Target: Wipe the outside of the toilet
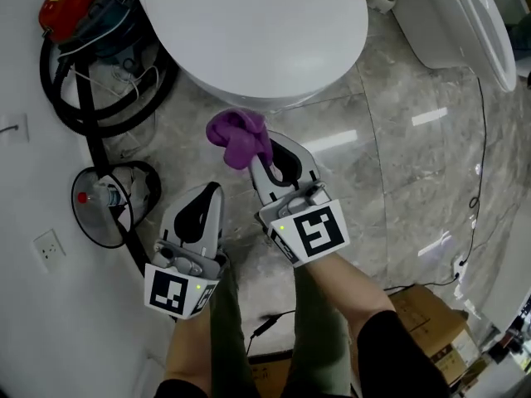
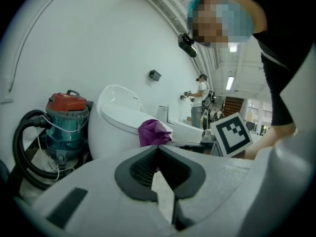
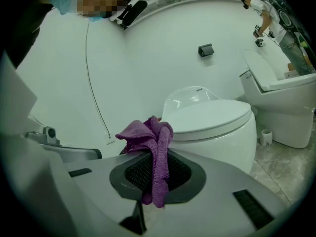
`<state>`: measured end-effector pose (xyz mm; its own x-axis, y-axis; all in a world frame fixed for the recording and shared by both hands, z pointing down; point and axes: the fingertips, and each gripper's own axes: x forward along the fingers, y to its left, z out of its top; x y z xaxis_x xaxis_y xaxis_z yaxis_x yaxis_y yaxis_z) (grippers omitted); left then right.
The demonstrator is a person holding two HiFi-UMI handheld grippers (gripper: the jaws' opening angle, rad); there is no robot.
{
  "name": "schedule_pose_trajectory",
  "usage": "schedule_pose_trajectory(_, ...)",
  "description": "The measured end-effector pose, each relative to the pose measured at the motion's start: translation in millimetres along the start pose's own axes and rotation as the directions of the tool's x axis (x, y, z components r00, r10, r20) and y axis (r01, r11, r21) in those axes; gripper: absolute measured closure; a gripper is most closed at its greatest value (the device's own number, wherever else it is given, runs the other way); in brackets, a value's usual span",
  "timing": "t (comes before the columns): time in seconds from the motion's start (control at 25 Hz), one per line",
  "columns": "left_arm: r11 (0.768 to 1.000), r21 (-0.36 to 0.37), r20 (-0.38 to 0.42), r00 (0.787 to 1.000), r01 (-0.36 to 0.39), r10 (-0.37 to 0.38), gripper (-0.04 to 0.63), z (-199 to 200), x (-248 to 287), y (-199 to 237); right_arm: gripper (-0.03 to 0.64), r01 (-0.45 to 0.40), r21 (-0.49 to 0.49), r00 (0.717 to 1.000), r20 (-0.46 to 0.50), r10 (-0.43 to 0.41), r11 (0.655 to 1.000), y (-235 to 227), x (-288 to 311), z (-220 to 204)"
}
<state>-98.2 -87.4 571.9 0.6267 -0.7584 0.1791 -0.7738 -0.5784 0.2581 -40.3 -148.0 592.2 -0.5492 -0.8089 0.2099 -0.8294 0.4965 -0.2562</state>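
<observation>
A white round toilet (image 1: 249, 31) with its lid down fills the top of the head view; it shows too in the right gripper view as the toilet (image 3: 217, 127) and in the left gripper view as the toilet (image 2: 118, 125). My right gripper (image 1: 253, 160) is shut on a crumpled purple cloth (image 1: 239, 138), held just short of the toilet's front rim. The cloth (image 3: 154, 147) bunches up over the closed jaws. My left gripper (image 1: 207, 191) hangs lower left, jaws closed and empty, apart from the toilet. The cloth (image 2: 153, 132) is also seen from there.
A red and teal vacuum cleaner (image 1: 83, 11) with a black hose (image 1: 99, 114) stands left of the toilet. A small wire bin (image 1: 108, 201) sits by the wall. A second toilet (image 1: 465, 23) stands at the upper right. A cardboard box (image 1: 427, 322) lies at the lower right.
</observation>
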Motion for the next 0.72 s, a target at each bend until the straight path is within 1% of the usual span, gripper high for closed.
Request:
schedule_pose_trajectory(0.12,0.996,0.076,0.008,0.999,0.043,-0.044,0.595,-15,15,11,0.574,-0.03,-0.045,0.999,0.027,0.031,0.999,-6,9,-12)
schedule_pose_trajectory(0.32,0.986,0.112,-0.046,0.992,0.124,-0.12,0.595,-59,37,30,0.575,-0.084,-0.066,0.992,0.093,0.09,0.994,-16,24,-33)
schedule_pose_trajectory(0.4,0.981,0.148,-0.044,0.992,0.122,-0.117,0.594,-70,44,41,0.574,-0.099,-0.077,0.987,0.116,0.108,0.992,-20,29,-39)
schedule_pose_trajectory(0.48,0.98,0.17,-0.013,0.995,0.099,-0.098,0.595,-73,51,51,0.574,-0.114,-0.088,0.982,0.139,0.125,0.99,-26,34,-42)
schedule_pose_trajectory(0.6,0.982,0.176,0.05,0.995,0.073,-0.083,0.595,-71,61,60,0.574,-0.136,-0.104,0.972,0.18,0.153,0.985,-33,36,-42)
schedule_pose_trajectory(0.72,0.98,0.189,0.079,0.993,0.067,-0.083,0.595,-72,66,63,0.574,-0.162,-0.106,0.966,0.184,0.18,0.981,-40,29,-44)
